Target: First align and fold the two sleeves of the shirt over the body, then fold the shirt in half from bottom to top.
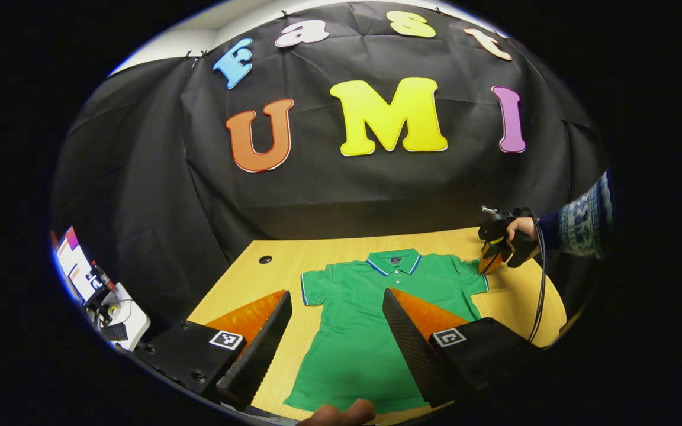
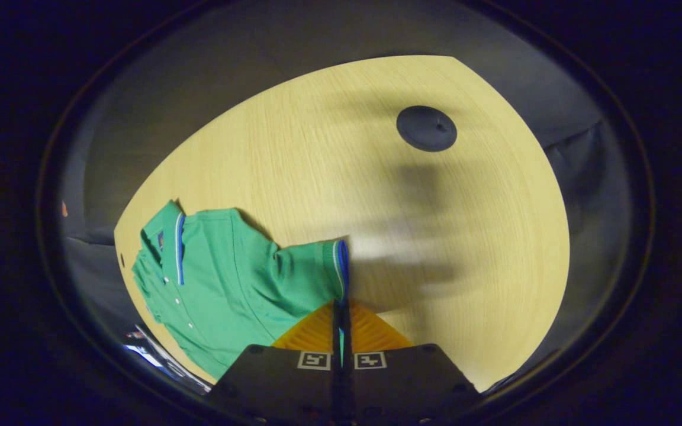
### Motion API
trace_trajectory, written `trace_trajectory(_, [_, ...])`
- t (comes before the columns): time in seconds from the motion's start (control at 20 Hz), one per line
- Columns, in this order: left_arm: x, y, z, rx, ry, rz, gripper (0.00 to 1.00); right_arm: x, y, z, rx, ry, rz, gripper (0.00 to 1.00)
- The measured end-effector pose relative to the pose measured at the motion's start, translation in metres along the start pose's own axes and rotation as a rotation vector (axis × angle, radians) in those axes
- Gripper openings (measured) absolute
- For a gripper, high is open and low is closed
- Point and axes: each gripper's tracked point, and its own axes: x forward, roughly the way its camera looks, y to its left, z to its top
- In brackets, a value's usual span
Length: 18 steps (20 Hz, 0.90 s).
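We start with the tabletop [image 1: 293,254], pale wood running back to the black cloth wall, with a dark round cap [image 2: 427,128] set into it. On it lies the green shirt [image 1: 370,313], front up and spread flat, collar toward the wall and hem toward us, so its long axis runs straight away from the near edge. In the left gripper view both short sleeves stick out sideways from the body, neither laid over it, and the hem is unfolded. The left claw [image 1: 335,337] hovers above the lower half of the shirt with its jaws wide apart and nothing between them; the left sleeve [image 1: 316,288] lies ahead of it and a little to the left. The right claw [image 1: 491,260], held by a hand in a patterned sleeve, is at the far right of the shirt, right at the end of the right sleeve [image 2: 311,272]. In the right gripper view its jaws are drawn together to a thin slit, and the striped cuff lies just ahead of the tips; a sliver of green seems to show in the slit, but we cannot tell whether cloth is truly pinched. We judge that the sleeve fold is the step in hand: the right sleeve has to travel inward, across the shirt's long axis toward the buttons, and the right claw is the nearer one for it.
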Motion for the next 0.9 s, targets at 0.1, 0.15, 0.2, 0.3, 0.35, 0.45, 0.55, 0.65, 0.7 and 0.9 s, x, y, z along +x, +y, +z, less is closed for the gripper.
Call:
trace_trajectory(0.1, [-0.001, -0.004, 0.004, 0.005, -0.018, -0.005, 0.99, -0.019, 0.007, 0.009, -0.025, -0.061, 0.014, 0.00])
trace_trajectory(0.15, [-0.002, -0.007, 0.006, 0.002, -0.024, -0.015, 0.99, -0.028, 0.013, 0.010, -0.036, -0.078, 0.034, 0.00])
trace_trajectory(0.2, [-0.003, -0.010, 0.009, -0.001, -0.035, -0.022, 0.99, -0.037, 0.017, 0.011, -0.047, -0.093, 0.045, 0.00])
trace_trajectory(0.3, [-0.006, -0.010, 0.015, 0.008, -0.055, -0.025, 0.99, -0.048, 0.026, 0.007, -0.077, -0.108, 0.044, 0.00])
trace_trajectory(0.35, [-0.007, -0.009, 0.018, 0.009, -0.068, -0.025, 0.99, -0.052, 0.035, 0.004, -0.088, -0.114, 0.052, 0.00])
trace_trajectory(0.45, [-0.008, -0.007, 0.019, -0.003, -0.080, -0.030, 0.99, -0.060, 0.055, -0.003, -0.110, -0.118, 0.071, 0.00])
trace_trajectory(0.55, [-0.007, 0.001, 0.019, -0.011, -0.086, -0.022, 0.99, -0.065, 0.080, -0.008, -0.137, -0.129, 0.085, 0.00])
trace_trajectory(0.65, [-0.005, 0.010, 0.018, -0.027, -0.089, -0.012, 0.99, -0.066, 0.105, -0.014, -0.167, -0.131, 0.095, 0.00])
trace_trajectory(0.7, [-0.004, 0.015, 0.016, -0.037, -0.084, -0.009, 0.99, -0.065, 0.118, -0.018, -0.181, -0.131, 0.092, 0.00])
trace_trajectory(0.9, [0.001, 0.037, 0.007, -0.054, -0.066, 0.012, 0.99, -0.052, 0.162, -0.027, -0.212, -0.122, 0.076, 0.00])
